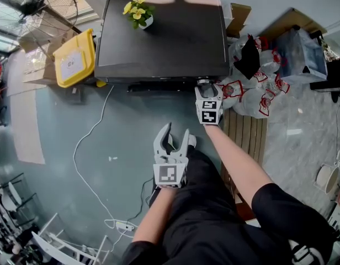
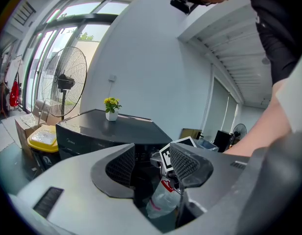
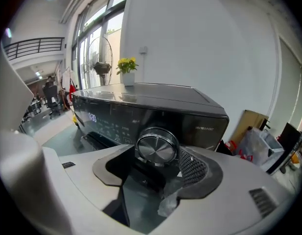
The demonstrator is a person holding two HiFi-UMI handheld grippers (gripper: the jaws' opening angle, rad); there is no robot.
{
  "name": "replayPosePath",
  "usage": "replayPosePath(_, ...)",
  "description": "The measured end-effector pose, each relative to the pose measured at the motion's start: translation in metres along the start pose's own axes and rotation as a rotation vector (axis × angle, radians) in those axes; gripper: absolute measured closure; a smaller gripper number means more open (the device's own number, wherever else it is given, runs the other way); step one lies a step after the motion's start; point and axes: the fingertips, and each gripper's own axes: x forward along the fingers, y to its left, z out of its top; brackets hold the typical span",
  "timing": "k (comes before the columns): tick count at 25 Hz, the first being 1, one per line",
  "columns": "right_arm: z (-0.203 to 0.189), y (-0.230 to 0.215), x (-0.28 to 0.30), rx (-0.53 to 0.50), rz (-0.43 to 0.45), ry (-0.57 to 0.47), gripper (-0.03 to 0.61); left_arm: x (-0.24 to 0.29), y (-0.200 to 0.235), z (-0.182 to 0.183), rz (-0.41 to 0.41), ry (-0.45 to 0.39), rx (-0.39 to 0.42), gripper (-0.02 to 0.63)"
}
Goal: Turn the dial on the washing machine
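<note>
Two grippers are seen; only the right gripper (image 3: 153, 166) is at the work. The dial (image 3: 157, 148) is set at the right end of the front panel of the washing machine (image 1: 164, 37), and it is framed directly ahead of the right jaws, level with their tips. The jaws are held wide, one pad on either side of the dial's rim. Whether the pads touch the rim cannot be told. The dial's axis is judged to run straight out of the panel, roughly along the gripper's own line, so a close and a roll of the wrist is what the next move is judged to need.

The left gripper (image 1: 176, 131) is held low and back, well apart from the machine, jaws spread and nothing gripped. The right hand is clearly the nearer one.

The machine is stood on a glossy grey-green floor (image 1: 120, 126) against a white wall. A flower pot (image 1: 139, 14) is placed on its dark lid. A yellow bin (image 1: 75, 59) is seen beside it on the left, a fan (image 1: 43, 4) behind that, and a white cable (image 1: 87, 142) is trailed across the floor. Bags of bottles (image 1: 253, 93) are piled on the right.
</note>
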Motion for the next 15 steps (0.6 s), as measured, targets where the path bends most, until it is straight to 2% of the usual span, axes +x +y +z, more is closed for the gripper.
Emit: replayPosePath(15, 0.003, -0.001, 0.006, -0.006, -0.055, -0.02, 0.334, 0.001, 0.011, -0.011, 0.006, 0.025, 0.002, 0.415)
